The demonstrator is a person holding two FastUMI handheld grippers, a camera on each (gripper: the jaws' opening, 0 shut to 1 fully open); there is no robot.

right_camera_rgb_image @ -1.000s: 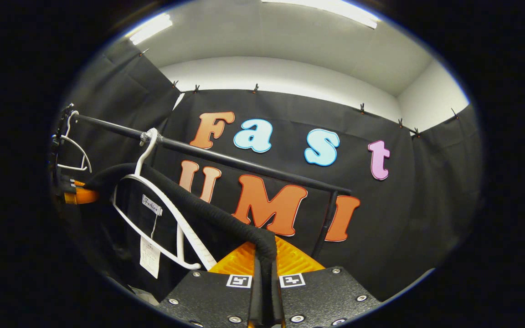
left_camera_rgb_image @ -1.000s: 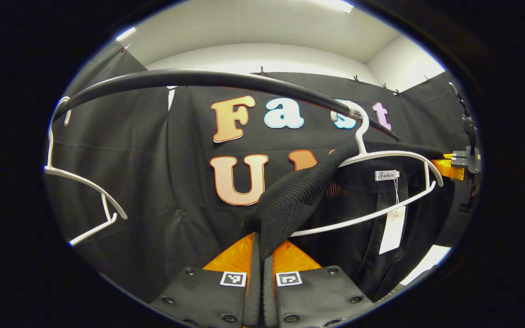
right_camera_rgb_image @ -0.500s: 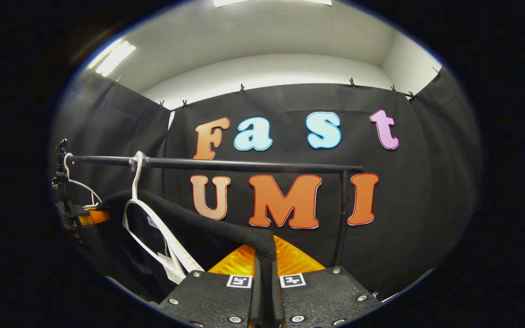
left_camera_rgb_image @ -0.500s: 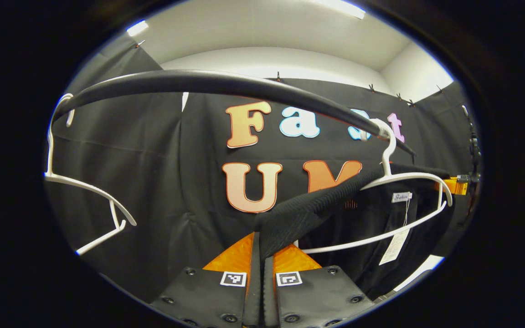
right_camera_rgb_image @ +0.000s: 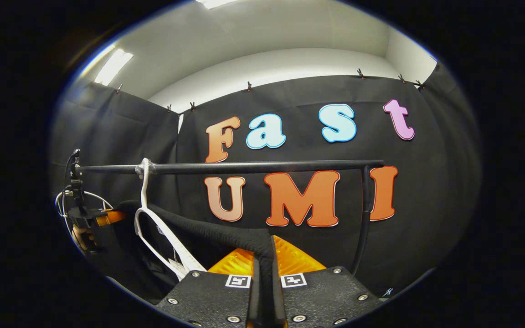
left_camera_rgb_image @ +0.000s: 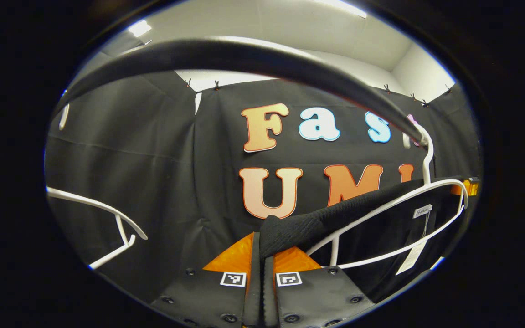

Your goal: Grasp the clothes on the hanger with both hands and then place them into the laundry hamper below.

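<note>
1. While its jaws are pinched onto a fold of the black garment [left_camera_rgb_image: 308, 225], the left gripper [left_camera_rgb_image: 262, 255] sits at bottom centre.
2. Likewise, the right gripper [right_camera_rgb_image: 266, 259] clamps the cloth's other shoulder.
3. The garment is draped over the white hanger [left_camera_rgb_image: 408, 205], lower right in the left gripper view, hooked on the rail [right_camera_rgb_image: 244, 167].
4. Soft, light knit: likely to stretch and snag; shoulder holds suit it.

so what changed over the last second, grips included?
Both tools dropped: in the left gripper view the black rail rose and the white plastic hanger slid right. The black ribbed garment is pulled lower off that hanger. Unchanged: left tool and right tool remain shut on the garment; hanger remains hooked on the rail.
</note>
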